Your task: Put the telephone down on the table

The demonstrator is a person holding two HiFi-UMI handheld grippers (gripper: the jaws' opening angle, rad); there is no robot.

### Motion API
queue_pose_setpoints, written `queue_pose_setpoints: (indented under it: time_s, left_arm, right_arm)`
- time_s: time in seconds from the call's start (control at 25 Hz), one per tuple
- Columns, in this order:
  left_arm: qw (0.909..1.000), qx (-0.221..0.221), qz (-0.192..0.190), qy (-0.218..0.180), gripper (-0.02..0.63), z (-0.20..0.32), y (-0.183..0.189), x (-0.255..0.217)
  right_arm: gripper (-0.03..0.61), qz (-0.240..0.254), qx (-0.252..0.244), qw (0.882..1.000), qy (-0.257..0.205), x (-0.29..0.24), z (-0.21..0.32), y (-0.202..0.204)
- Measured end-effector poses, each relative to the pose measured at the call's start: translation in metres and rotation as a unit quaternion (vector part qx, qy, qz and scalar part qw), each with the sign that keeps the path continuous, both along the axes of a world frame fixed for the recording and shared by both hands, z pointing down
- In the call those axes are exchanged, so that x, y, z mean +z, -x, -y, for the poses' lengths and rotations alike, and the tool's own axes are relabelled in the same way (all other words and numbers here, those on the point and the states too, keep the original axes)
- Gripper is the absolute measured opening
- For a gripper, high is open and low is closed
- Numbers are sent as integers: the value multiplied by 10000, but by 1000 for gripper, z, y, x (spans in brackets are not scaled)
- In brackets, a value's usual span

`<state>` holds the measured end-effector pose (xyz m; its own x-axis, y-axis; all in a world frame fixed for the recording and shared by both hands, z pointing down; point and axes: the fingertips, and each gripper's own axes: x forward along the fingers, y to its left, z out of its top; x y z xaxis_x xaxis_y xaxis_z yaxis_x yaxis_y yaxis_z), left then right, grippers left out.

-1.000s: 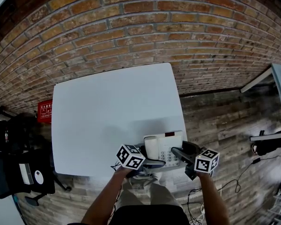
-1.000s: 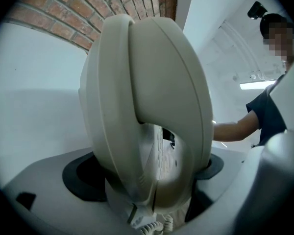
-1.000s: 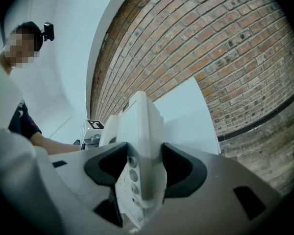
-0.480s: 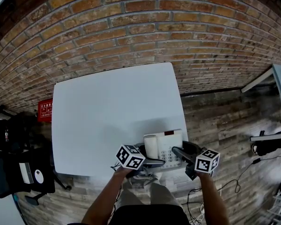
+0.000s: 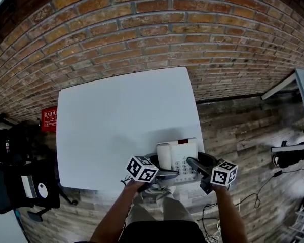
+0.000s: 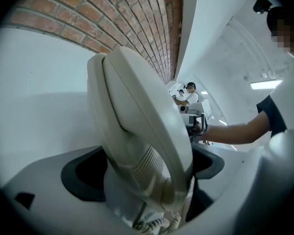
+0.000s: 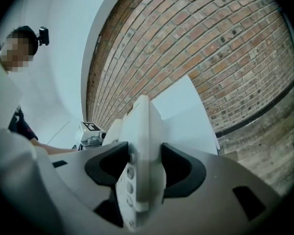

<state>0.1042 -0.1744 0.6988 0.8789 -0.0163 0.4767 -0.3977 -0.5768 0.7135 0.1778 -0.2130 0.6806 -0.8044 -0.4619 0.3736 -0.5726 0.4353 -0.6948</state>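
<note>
While forearms angle inward, left gripper (image 5: 165,175) and right gripper (image 5: 194,164) clamp telephone (image 5: 181,155) at table (image 5: 116,120) edge; only left gripper view shows coiled cord (image 6: 154,224).

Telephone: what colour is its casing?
White to off-white. The telephone shows best in the head view, against the white table.

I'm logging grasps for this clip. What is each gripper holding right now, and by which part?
Both hold the telephone: the left gripper clamps the side carrying the handset, the right gripper the opposite edge beside the keypad.
</note>
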Motion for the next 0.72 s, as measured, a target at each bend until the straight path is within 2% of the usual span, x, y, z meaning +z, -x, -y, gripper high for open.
queue_pose_setpoints:
  time_s: [0.56,0.72]
  left_arm:
    - [9999,-136,41,-31,500,6,5,2]
    - [9996,-195,106,-160,500,8,9,1]
  right_arm:
    - [224,62,113,9998,157,7,3,-1]
    - [224,59,177,9996,228,10,2,-3]
